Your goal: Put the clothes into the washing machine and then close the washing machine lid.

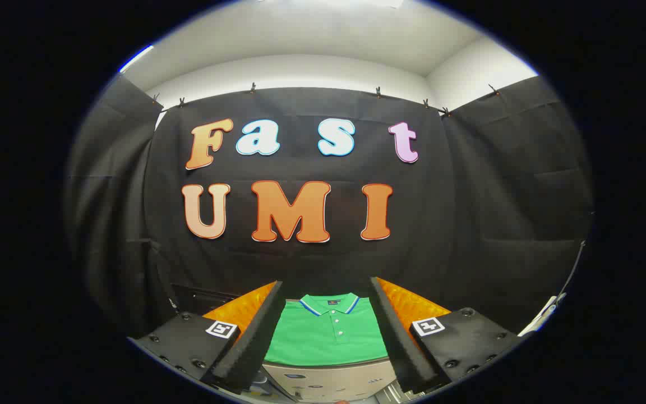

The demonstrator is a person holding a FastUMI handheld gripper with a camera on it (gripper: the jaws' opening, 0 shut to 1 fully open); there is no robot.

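Gaping claw point(326, 292), green polo shirt point(328, 336) between fingers

Hand-held gripper point(327, 331) at bottom centre, fingers point(255, 331) spread wide, touching nothing. Folded green polo shirt point(327, 336) seen between them, lying flat on an orange surface point(413, 306). Pale washing machine point(328, 381) just below the shirt. Black cloth wall point(469, 196) beyond.

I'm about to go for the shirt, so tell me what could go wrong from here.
The gripper is open, well above the folded green polo shirt on the orange surface. Pinching only the top layer might unfold it and let it trail. The light panel below the shirt, possibly the washing machine, could snag hanging fabric.
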